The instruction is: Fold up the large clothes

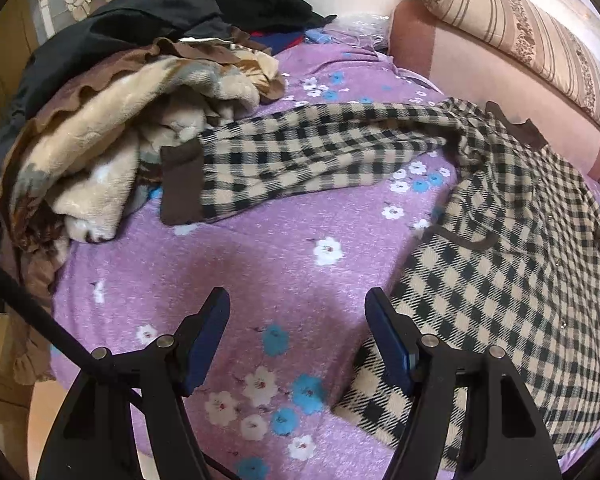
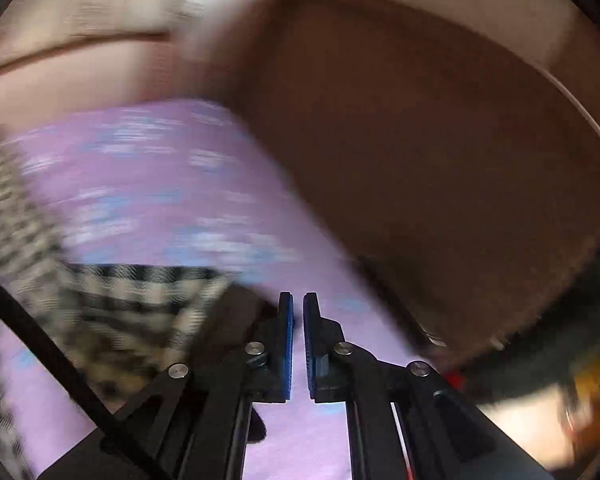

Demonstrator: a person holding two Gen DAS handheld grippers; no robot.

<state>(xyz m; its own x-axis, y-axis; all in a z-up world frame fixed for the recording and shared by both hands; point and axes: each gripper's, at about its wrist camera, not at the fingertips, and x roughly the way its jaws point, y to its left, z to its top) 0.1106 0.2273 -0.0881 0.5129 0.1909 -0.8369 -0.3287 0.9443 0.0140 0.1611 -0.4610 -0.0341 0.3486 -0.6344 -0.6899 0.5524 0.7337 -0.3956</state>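
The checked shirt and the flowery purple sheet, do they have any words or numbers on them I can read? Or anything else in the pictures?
None: no words, numbers or labels can be read anywhere.
Checked shirt: only squares, with brown cuffs.
Purple sheet: only white and blue flowers.
Striped cushion: only stripes and a leafy pattern.
Right wrist view: too blurred to tell if anything is written there.

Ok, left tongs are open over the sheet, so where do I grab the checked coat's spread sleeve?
Take the checked coat's sleeve by its brown cuff. It lies flat on the purple sheet, pointing away from the body. Come from above at the free cuff end, beside the blanket pile.
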